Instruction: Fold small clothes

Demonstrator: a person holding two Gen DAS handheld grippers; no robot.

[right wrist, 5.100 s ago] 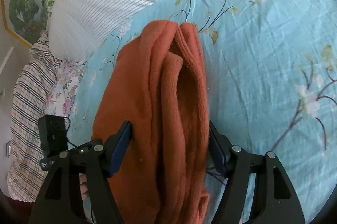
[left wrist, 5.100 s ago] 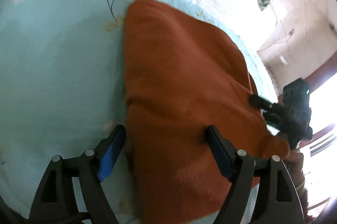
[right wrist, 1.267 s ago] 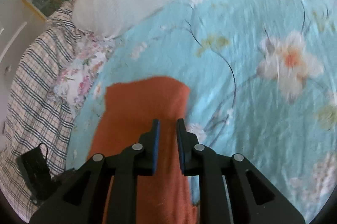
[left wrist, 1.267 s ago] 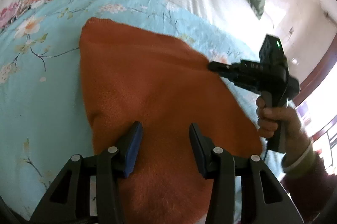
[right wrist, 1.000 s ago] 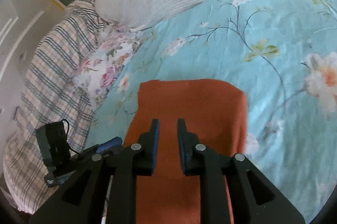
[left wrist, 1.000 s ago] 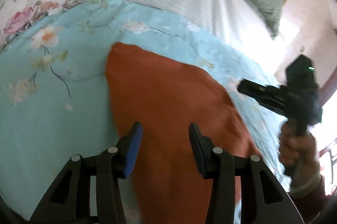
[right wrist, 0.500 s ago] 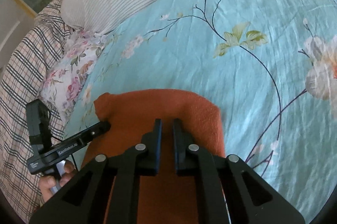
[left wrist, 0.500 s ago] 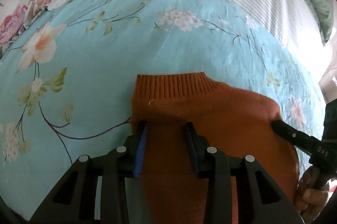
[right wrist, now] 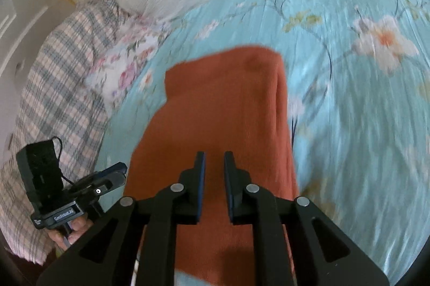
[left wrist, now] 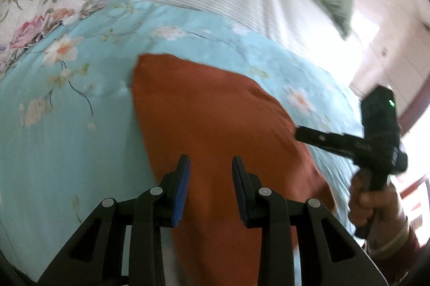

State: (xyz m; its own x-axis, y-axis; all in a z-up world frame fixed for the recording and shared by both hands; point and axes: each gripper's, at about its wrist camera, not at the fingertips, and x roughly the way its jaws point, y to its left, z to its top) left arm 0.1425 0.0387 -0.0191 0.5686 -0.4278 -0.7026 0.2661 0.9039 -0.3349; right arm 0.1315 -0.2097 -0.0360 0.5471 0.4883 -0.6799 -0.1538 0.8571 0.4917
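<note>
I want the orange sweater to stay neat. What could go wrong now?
1. The left gripper and right gripper both hang over the folded orange sweater, holding nothing. If either dips and drags, it could ruffle the fold.
2. The blue flowered bedsheet is soft and wrinkly, so the fold might slump or shift when nudged.
3. Both views are blurry from moving, so a quick swing could snag an edge.

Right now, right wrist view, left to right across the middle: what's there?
Plaid blanket → floral pillow → orange sweater → turquoise floral bedsheet. The left gripper sits lower left, beside the sweater's left edge.
</note>
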